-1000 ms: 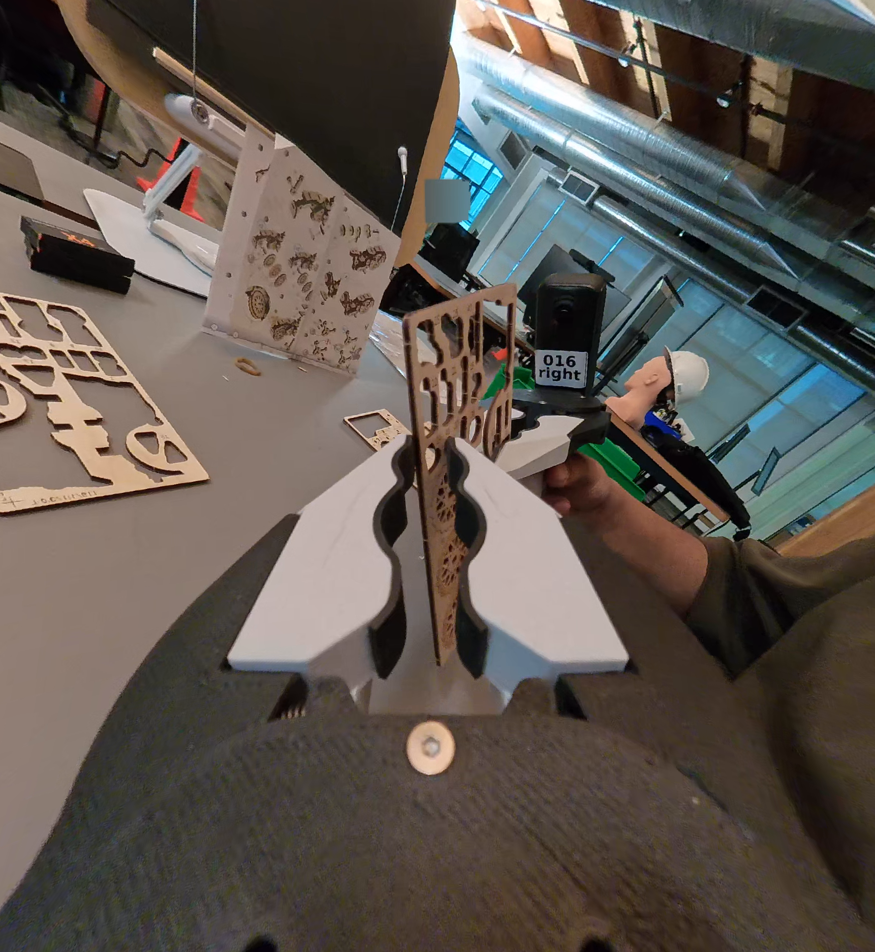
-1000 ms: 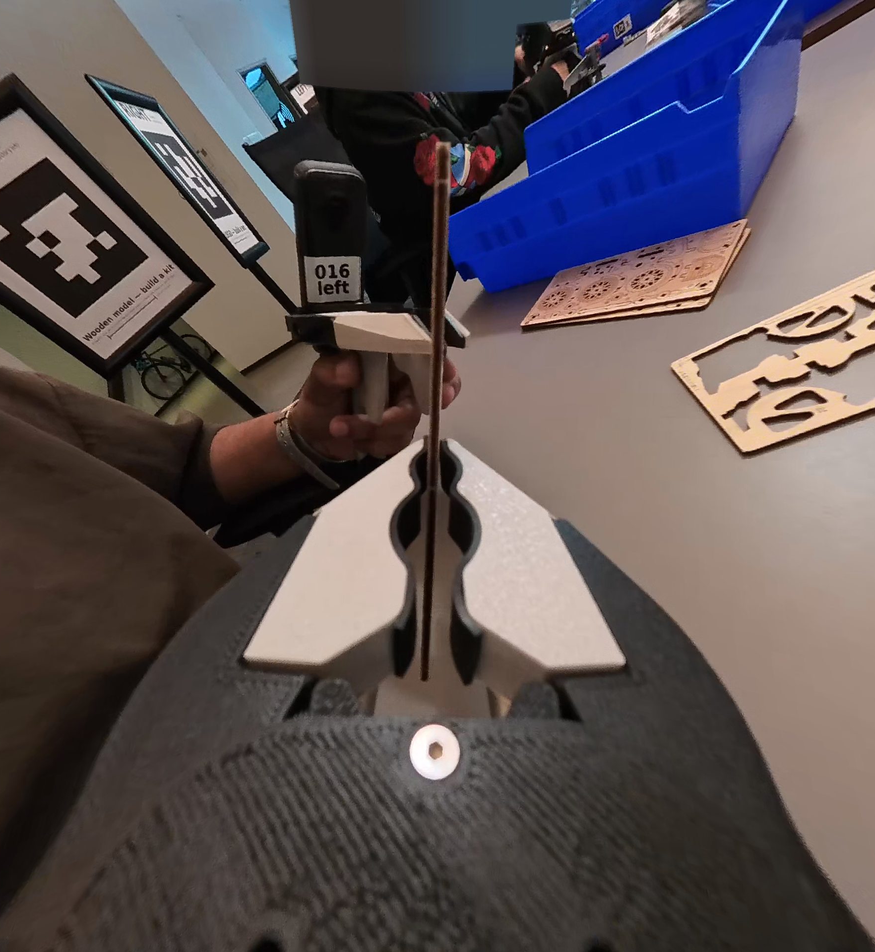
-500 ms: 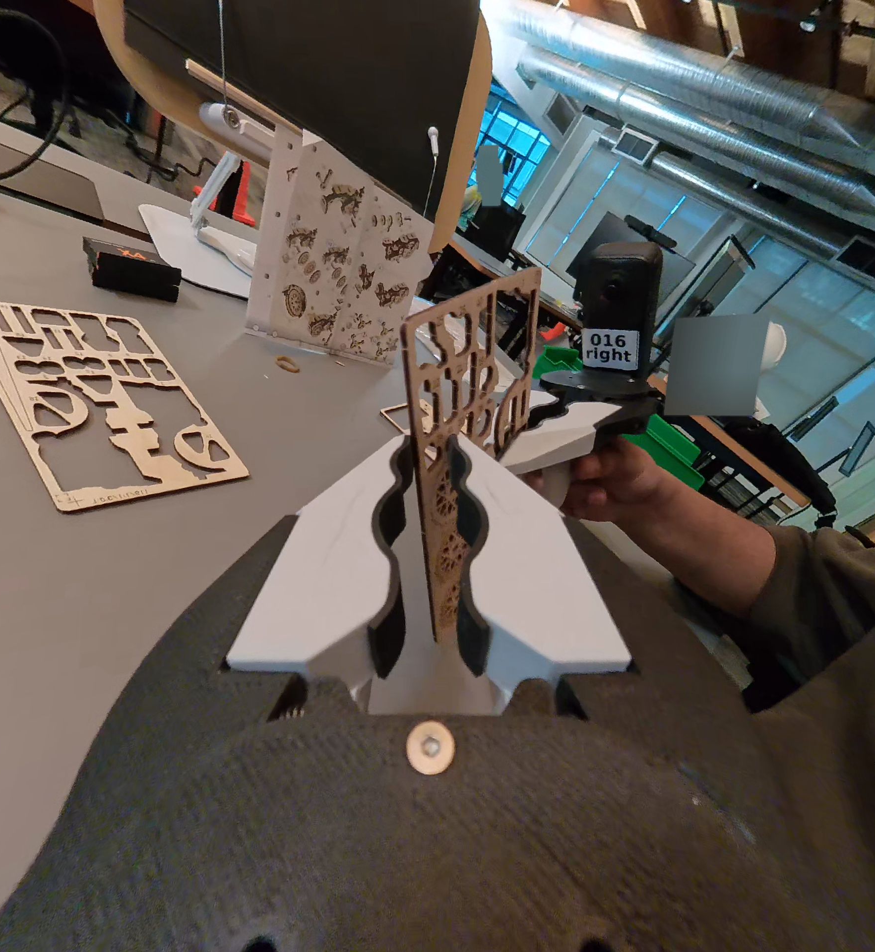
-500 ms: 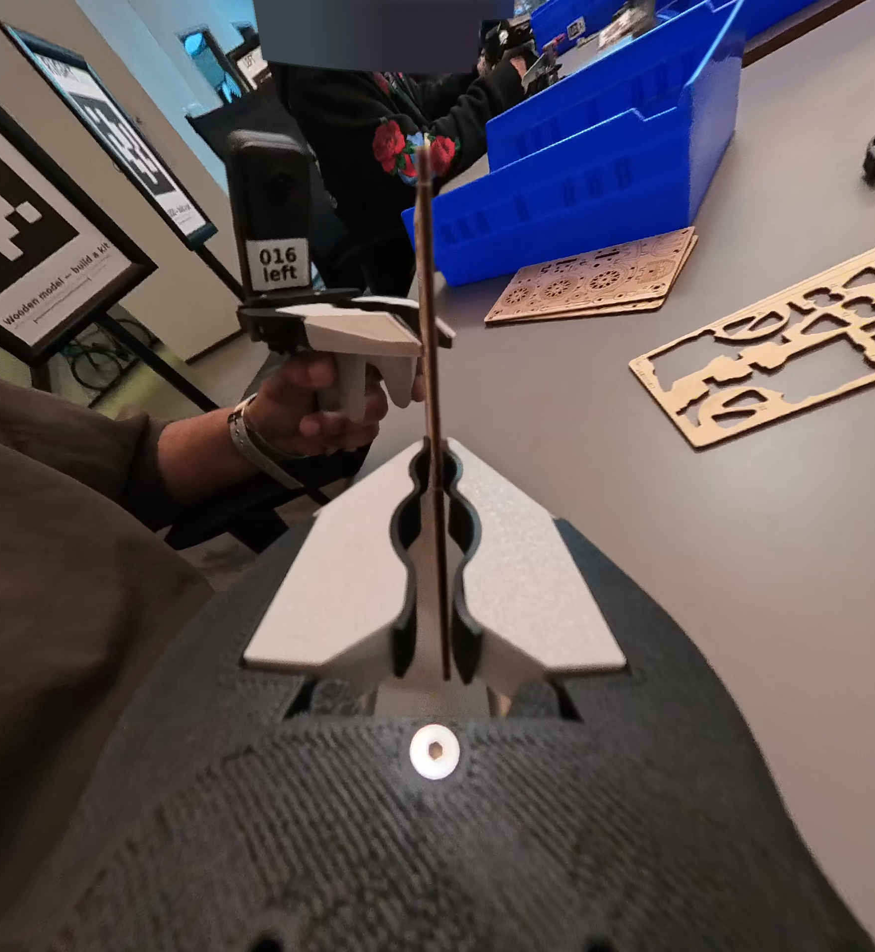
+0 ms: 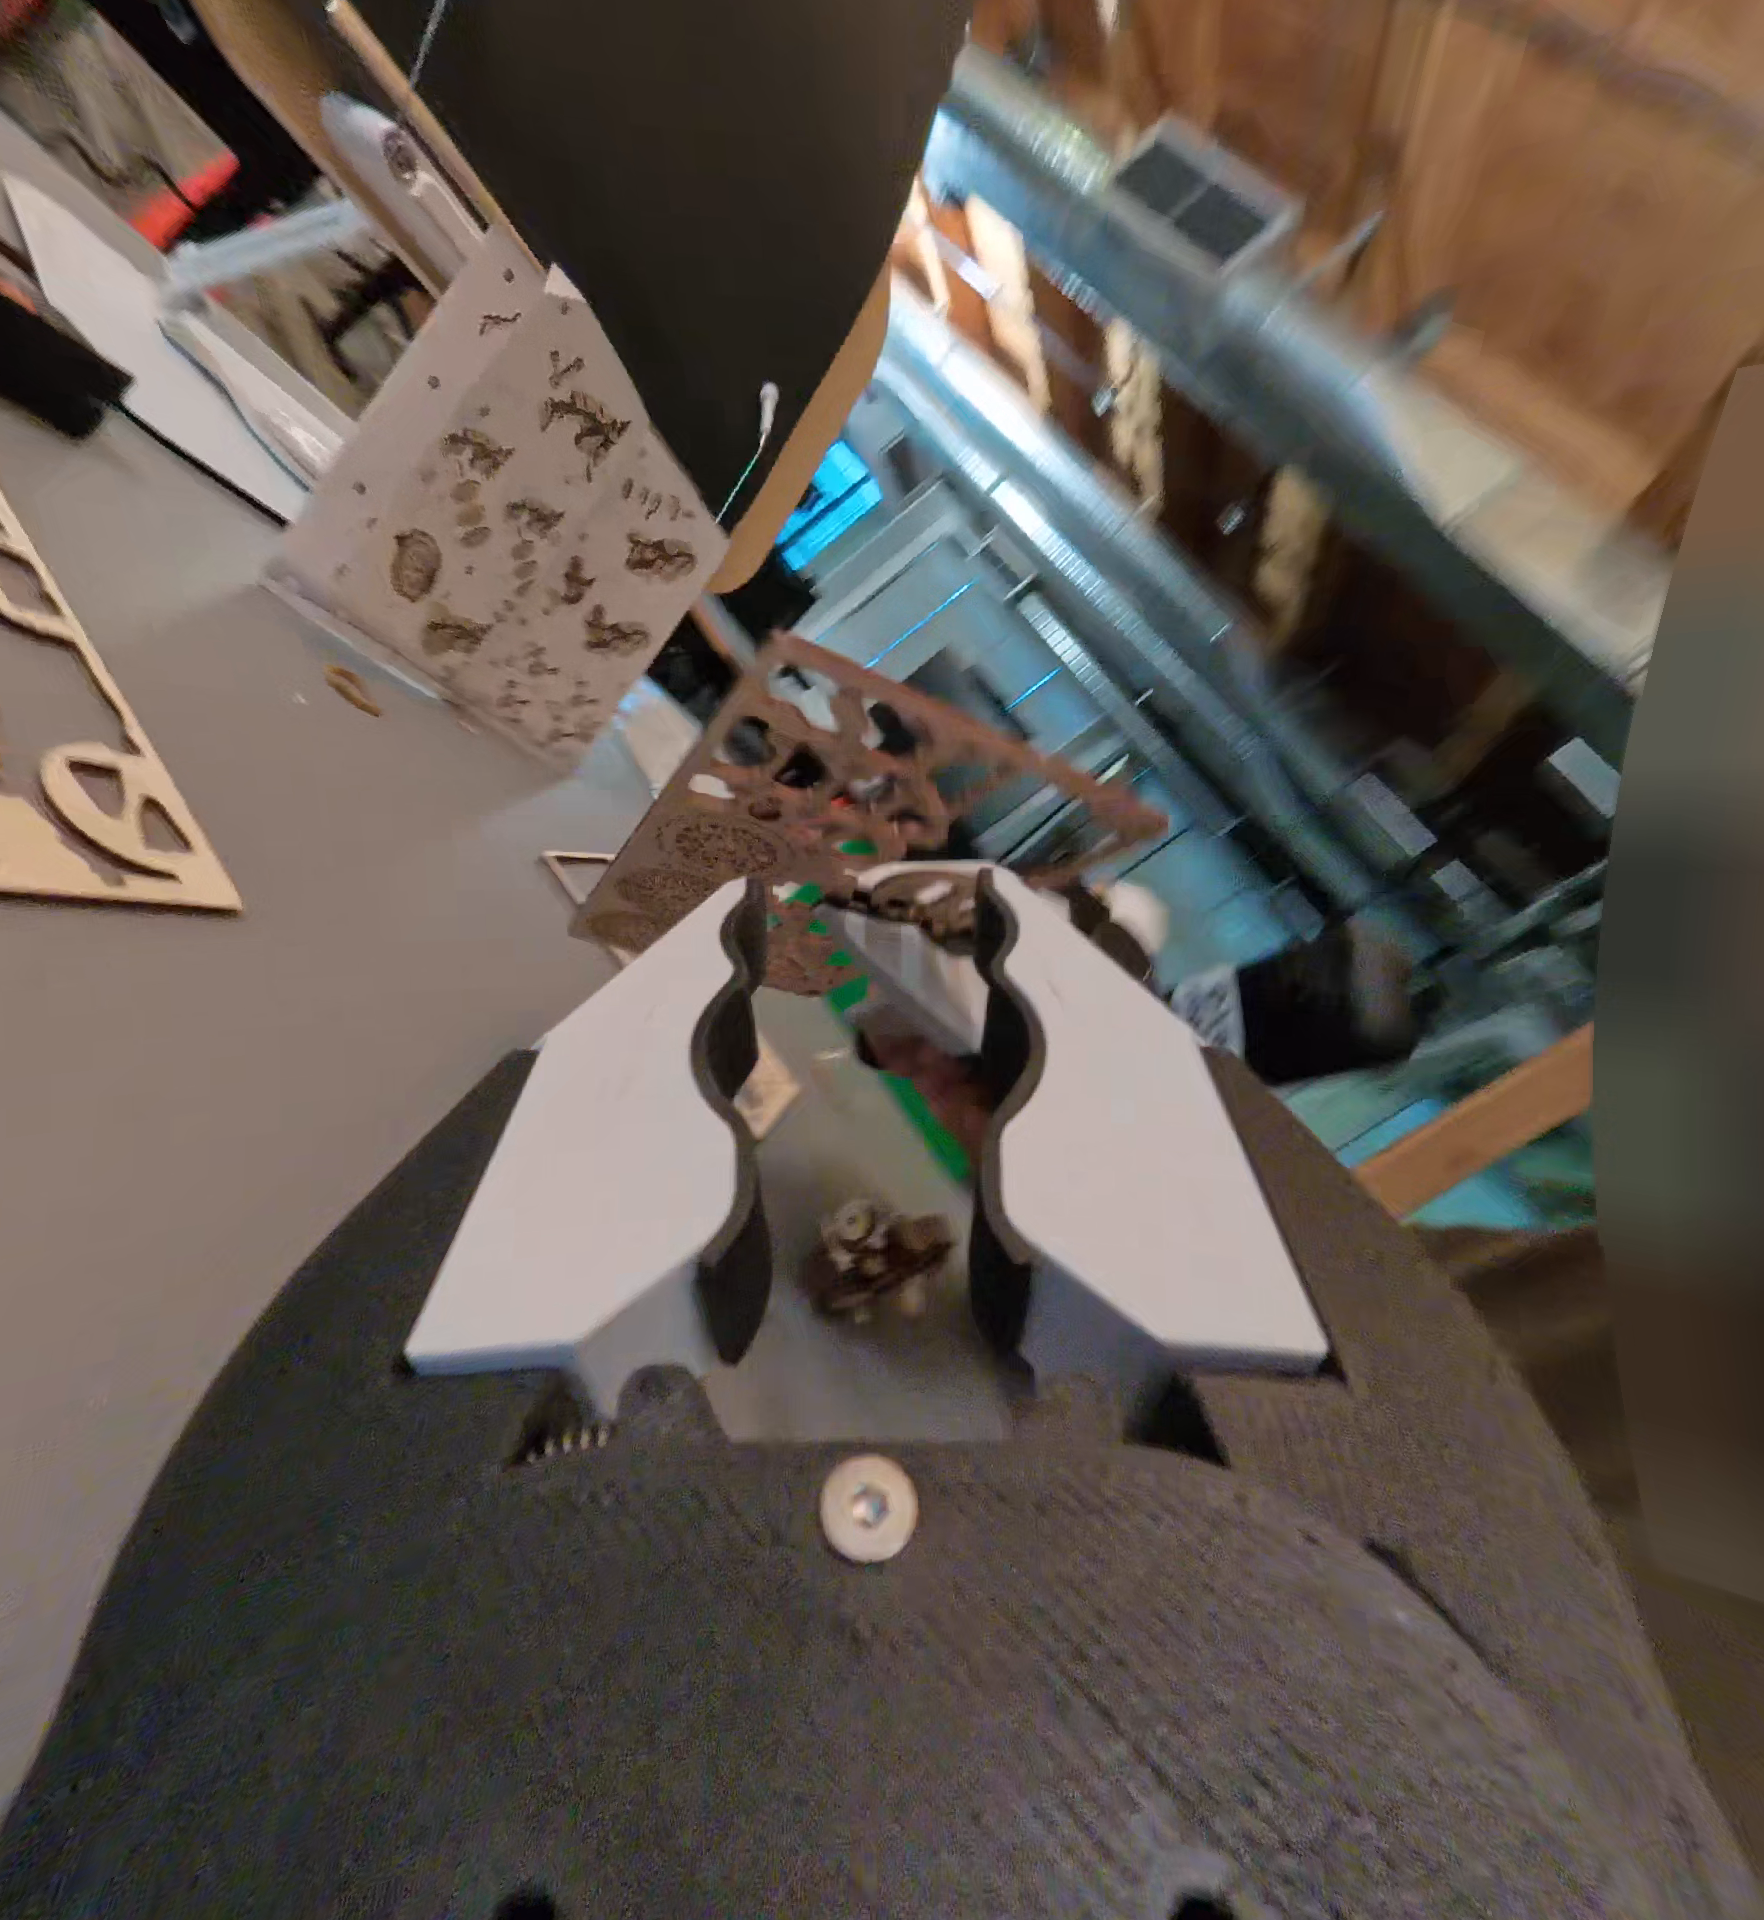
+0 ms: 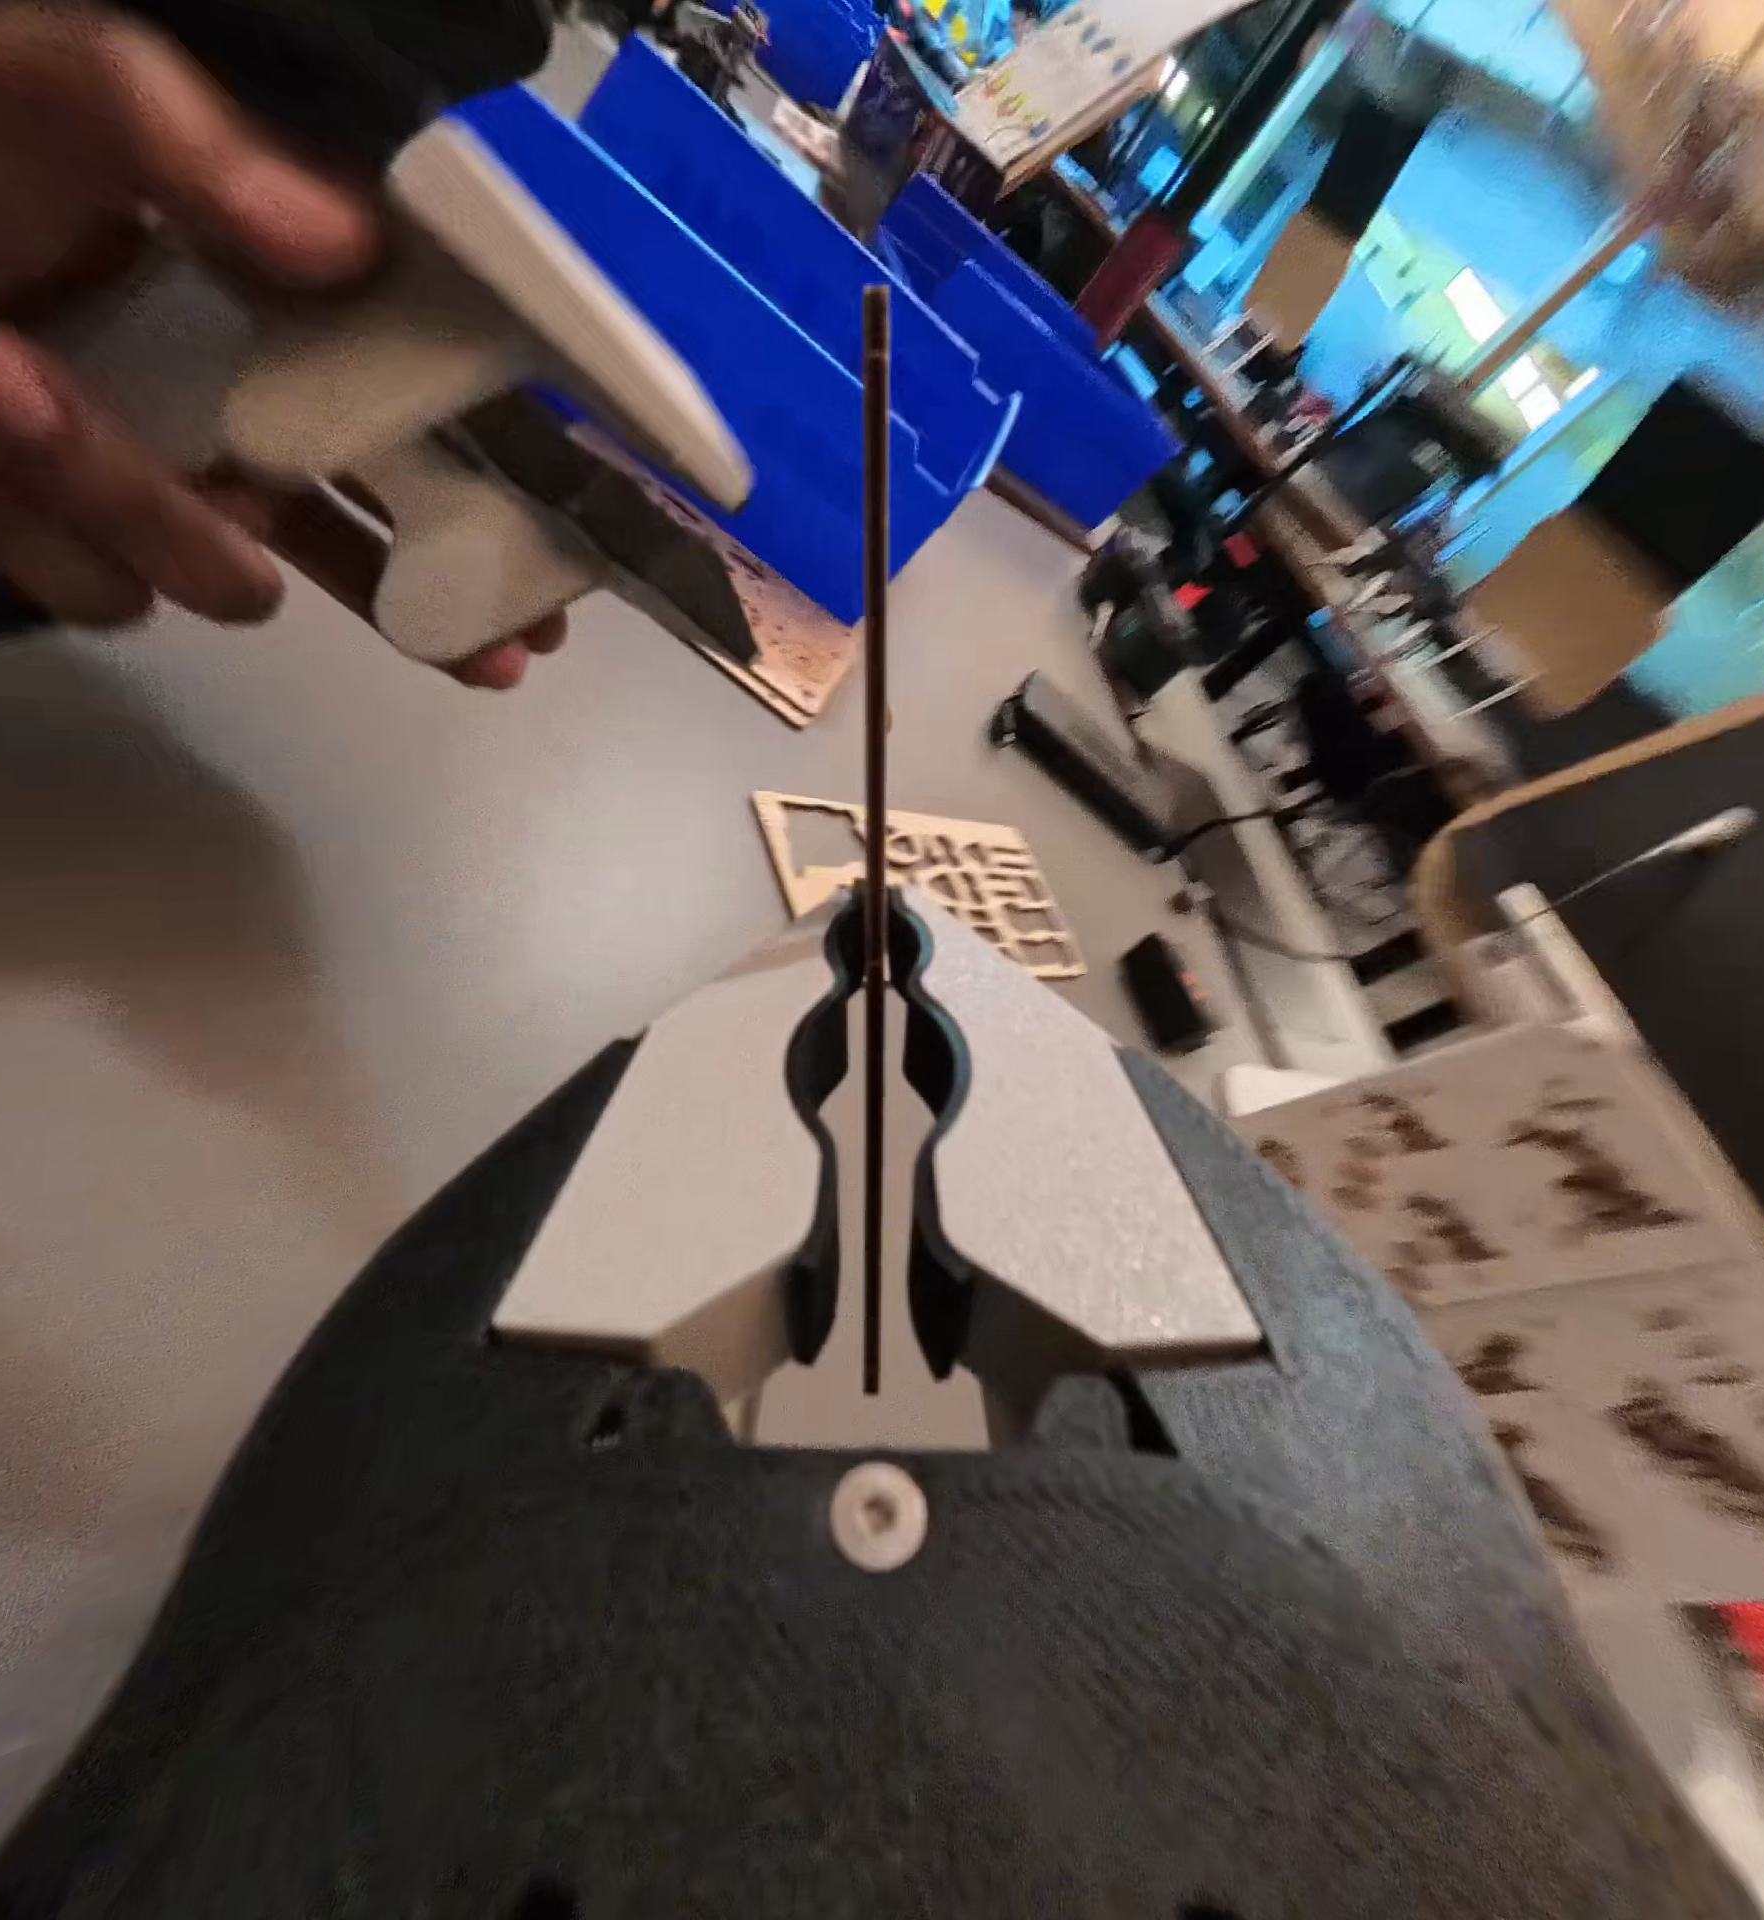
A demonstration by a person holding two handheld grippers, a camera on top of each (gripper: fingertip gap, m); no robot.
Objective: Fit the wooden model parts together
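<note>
The right gripper [image 6: 873,914] is seen with its two grey fingers pressed onto one thin wooden sheet [image 6: 875,644], held edge-on and upright between wavy black pads [image 6: 925,1060]. The left gripper [image 5: 865,904] has its jaws spread wide with nothing between them; beyond its tips the same laser-cut sheet [image 5: 836,790] is shown tilted in the air, pierced with cut-outs and engraved gear shapes. In the right wrist view the left gripper's grey body is held tilted at upper left by a hand [image 6: 78,312], blurred by motion. On the grey table [image 5: 182,1091], two pale punched-out plywood frames can be counted, one [image 5: 16,748] lying flat at left and another, possibly a stack, beside two blue bins [image 6: 784,343]. A white speckled card [image 5: 504,561] stands upright behind, near one black box [image 5: 5,353]
</note>
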